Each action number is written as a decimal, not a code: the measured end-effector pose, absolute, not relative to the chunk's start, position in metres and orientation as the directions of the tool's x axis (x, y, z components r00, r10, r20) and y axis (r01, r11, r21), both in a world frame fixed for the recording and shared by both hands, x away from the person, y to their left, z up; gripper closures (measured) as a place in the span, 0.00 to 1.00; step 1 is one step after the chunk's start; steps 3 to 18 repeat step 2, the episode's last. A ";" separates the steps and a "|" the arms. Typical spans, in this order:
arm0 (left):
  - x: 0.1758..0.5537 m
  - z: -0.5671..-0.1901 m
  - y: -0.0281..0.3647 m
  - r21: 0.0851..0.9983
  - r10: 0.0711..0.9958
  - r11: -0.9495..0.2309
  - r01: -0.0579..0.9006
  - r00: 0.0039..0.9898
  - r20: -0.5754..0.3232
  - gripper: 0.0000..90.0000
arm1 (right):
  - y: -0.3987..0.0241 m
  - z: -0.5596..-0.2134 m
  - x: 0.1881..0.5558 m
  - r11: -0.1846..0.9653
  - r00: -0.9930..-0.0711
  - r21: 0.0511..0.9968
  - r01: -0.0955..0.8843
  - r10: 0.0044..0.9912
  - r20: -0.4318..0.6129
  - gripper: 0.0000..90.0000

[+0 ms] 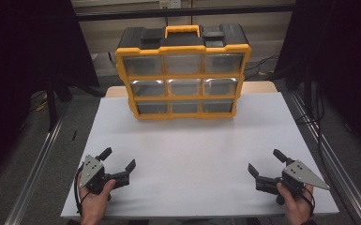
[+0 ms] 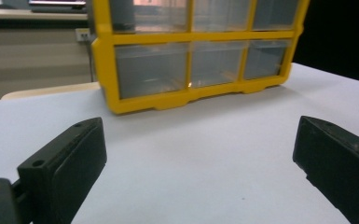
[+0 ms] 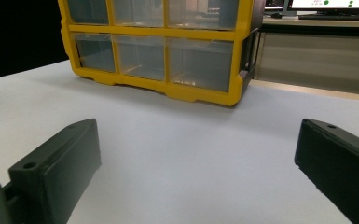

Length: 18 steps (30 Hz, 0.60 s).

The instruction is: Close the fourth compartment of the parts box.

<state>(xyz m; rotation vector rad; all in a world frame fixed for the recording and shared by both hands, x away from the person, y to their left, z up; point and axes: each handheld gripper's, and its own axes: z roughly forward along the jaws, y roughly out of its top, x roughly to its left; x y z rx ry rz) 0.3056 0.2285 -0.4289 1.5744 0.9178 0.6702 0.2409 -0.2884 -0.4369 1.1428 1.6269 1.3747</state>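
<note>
A yellow and black organiser cabinet (image 1: 184, 70) with three rows of clear drawers stands upright at the back of the white table (image 1: 192, 154). All drawers look pushed in. My left gripper (image 1: 118, 158) rests near the front left corner, jaws spread wide with nothing between them. My right gripper (image 1: 265, 161) sits near the front right corner, also open and empty. In the left gripper view the cabinet (image 2: 191, 51) rises ahead beyond the gripper (image 2: 198, 156). In the right gripper view the cabinet (image 3: 158, 46) stands ahead and left of the gripper (image 3: 198, 156).
Bare white tabletop lies between the grippers and the cabinet. Metal rails (image 1: 37, 164) run along both sides of the table on the floor. Dark curtains (image 1: 23, 56) flank the scene. Monitors (image 3: 321, 4) sit on a bench behind.
</note>
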 end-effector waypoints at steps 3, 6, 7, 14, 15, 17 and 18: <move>0.307 -0.429 0.229 0.978 0.843 -0.050 0.204 0.533 -0.068 0.03 | -0.289 -0.437 0.241 0.043 -0.357 0.982 0.183 0.934 0.026 0.00; 0.307 -0.429 0.229 0.978 0.843 -0.050 0.204 0.533 -0.068 0.03 | -0.289 -0.437 0.241 0.043 -0.357 0.982 0.183 0.934 0.026 0.00; 0.307 -0.429 0.229 0.978 0.843 -0.050 0.204 0.533 -0.068 0.03 | -0.289 -0.437 0.241 0.043 -0.357 0.982 0.183 0.934 0.026 0.00; 0.307 -0.429 0.229 0.978 0.843 -0.050 0.204 0.533 -0.068 0.03 | -0.289 -0.437 0.241 0.043 -0.357 0.982 0.183 0.934 0.026 0.00; 0.307 -0.429 0.229 0.978 0.843 -0.050 0.204 0.533 -0.068 0.03 | -0.289 -0.437 0.241 0.043 -0.357 0.982 0.183 0.934 0.026 0.00; 0.307 -0.429 0.229 0.978 0.843 -0.050 0.204 0.533 -0.068 0.03 | -0.289 -0.437 0.241 0.043 -0.357 0.982 0.183 0.934 0.026 0.00; 0.307 -0.429 0.229 0.978 0.843 -0.050 0.204 0.533 -0.068 0.03 | -0.289 -0.437 0.241 0.043 -0.357 0.982 0.183 0.934 0.026 0.00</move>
